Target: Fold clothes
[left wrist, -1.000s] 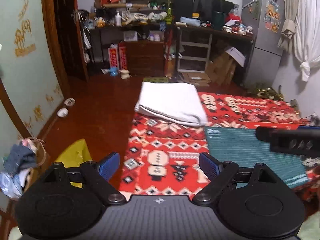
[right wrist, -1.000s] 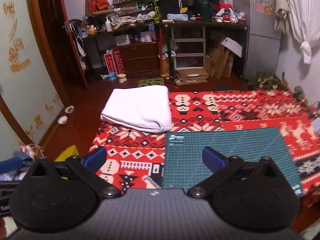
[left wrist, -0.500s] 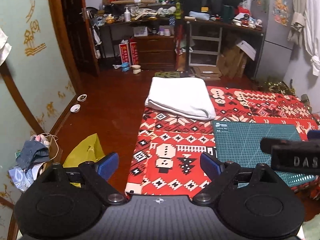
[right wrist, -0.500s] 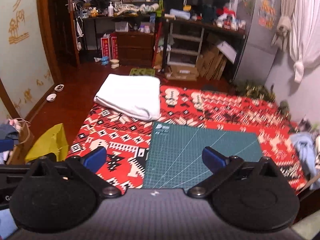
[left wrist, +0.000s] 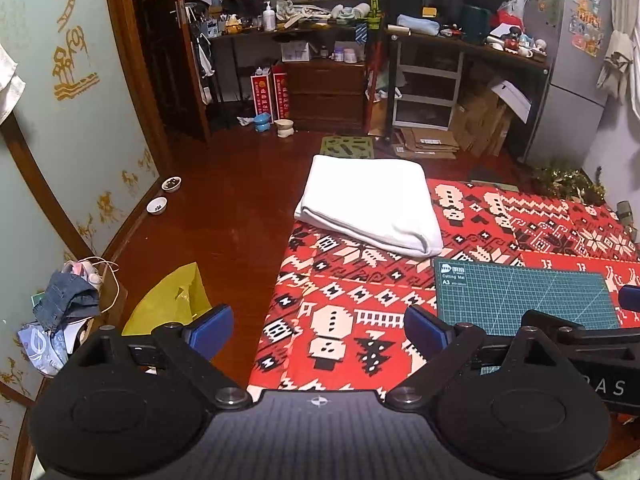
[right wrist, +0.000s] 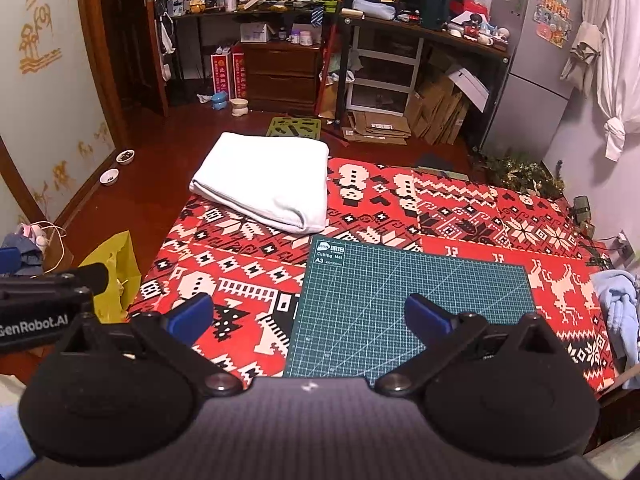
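A folded white cloth [left wrist: 372,204] [right wrist: 266,180] lies at the far left corner of the red patterned blanket [left wrist: 344,304] [right wrist: 460,208]. A green cutting mat [left wrist: 520,296] [right wrist: 400,300] lies on the blanket near its front edge. My left gripper [left wrist: 318,326] is open and empty, high above the blanket's near left part. My right gripper [right wrist: 306,318] is open and empty above the mat's near left edge. A light blue garment [right wrist: 618,308] lies crumpled at the blanket's right edge. Each gripper's body shows at the side of the other's view.
A yellow bag [left wrist: 172,300] and a pile of denim and other clothes [left wrist: 64,304] sit on the wooden floor at the left. Two small bowls [left wrist: 164,196] stand by the wall. Cluttered shelves, drawers, cardboard and a fridge [right wrist: 532,60] line the back.
Both grippers have risen and drawn back, so more of the blanket and floor shows. Both stay open and empty. The white cloth has not moved.
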`<state>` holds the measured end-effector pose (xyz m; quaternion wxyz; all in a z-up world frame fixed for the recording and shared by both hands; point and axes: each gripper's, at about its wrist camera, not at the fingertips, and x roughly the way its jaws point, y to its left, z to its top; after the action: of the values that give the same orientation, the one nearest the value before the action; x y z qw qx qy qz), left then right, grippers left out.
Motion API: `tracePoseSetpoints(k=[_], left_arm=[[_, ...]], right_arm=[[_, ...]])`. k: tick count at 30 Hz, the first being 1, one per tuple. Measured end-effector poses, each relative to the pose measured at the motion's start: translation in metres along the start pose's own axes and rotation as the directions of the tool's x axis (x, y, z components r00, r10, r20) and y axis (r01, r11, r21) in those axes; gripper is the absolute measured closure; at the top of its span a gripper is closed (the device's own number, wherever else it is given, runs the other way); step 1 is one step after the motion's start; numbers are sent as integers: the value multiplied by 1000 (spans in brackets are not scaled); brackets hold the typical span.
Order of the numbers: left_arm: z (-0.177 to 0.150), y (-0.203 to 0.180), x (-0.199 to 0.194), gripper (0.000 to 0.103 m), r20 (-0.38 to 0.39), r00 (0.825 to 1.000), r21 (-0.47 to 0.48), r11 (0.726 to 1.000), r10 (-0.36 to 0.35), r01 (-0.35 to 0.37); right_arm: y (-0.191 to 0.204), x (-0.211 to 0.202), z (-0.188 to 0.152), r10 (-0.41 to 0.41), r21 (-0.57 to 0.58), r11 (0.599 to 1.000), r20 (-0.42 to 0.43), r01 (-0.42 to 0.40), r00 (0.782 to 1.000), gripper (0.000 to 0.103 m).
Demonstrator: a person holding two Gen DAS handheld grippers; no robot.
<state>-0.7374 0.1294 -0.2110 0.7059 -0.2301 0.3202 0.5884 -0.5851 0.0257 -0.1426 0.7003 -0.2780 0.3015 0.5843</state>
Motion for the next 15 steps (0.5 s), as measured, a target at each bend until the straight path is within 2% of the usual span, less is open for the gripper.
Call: tracePoseSetpoints(k=[15], left_arm=[[41,-13,43,10,-39,999,-4,1000,14,-14]], right_arm=[[-17,53,52,37,2,999,-28,-37,999,0]])
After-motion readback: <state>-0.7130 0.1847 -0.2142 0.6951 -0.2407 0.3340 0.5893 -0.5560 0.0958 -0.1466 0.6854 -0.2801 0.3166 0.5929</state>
